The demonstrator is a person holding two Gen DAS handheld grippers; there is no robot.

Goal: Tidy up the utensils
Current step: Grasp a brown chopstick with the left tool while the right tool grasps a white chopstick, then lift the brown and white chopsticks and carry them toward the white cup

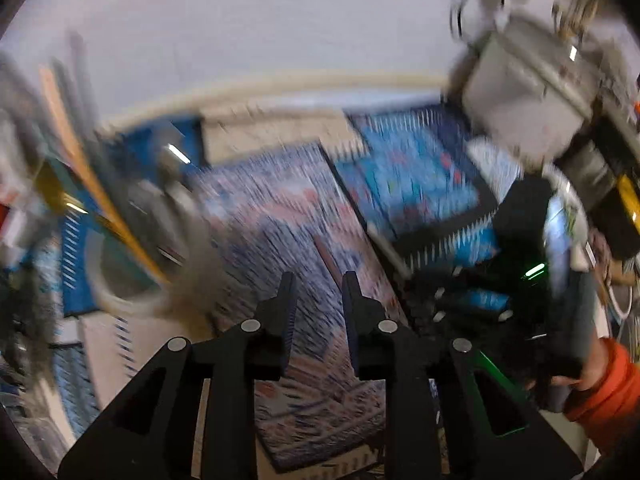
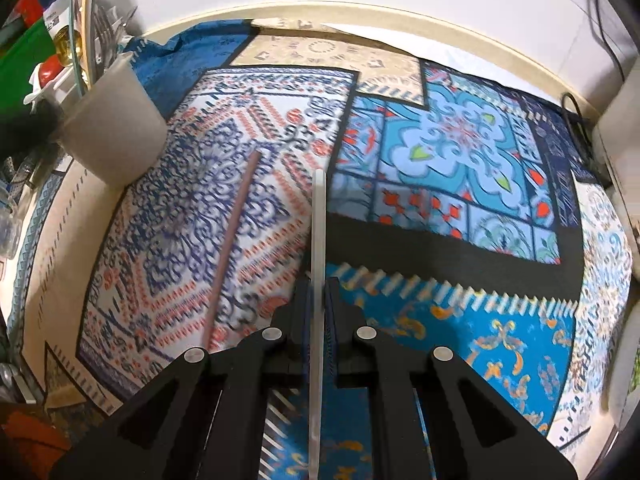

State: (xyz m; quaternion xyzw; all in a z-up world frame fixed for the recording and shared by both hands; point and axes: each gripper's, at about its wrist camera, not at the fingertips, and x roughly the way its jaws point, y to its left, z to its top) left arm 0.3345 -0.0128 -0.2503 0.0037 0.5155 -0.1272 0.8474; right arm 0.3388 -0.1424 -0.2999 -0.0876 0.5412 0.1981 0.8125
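Observation:
My right gripper (image 2: pixel 319 280) is shut on a flat white utensil (image 2: pixel 319 216), which sticks out ahead over the patterned cloth (image 2: pixel 440 152) and runs back between the fingers. A thin brown stick (image 2: pixel 232 240) lies on the cloth just to its left. A white utensil cup (image 2: pixel 114 128) stands at the far left with metal cutlery (image 2: pixel 106 24) in it. In the blurred left wrist view my left gripper (image 1: pixel 319 284) stands open over the cloth with nothing between its fingers. The brown stick (image 1: pixel 326 258) lies just ahead of it, and the white cup (image 1: pixel 132 284) is at its left.
A white wall and a cream counter edge (image 2: pixel 400 12) bound the cloth at the back. Green and red packages (image 2: pixel 24 60) crowd the far left. A white appliance (image 1: pixel 524 92) and a hand in an orange sleeve (image 1: pixel 612 384) show at the right in the left wrist view.

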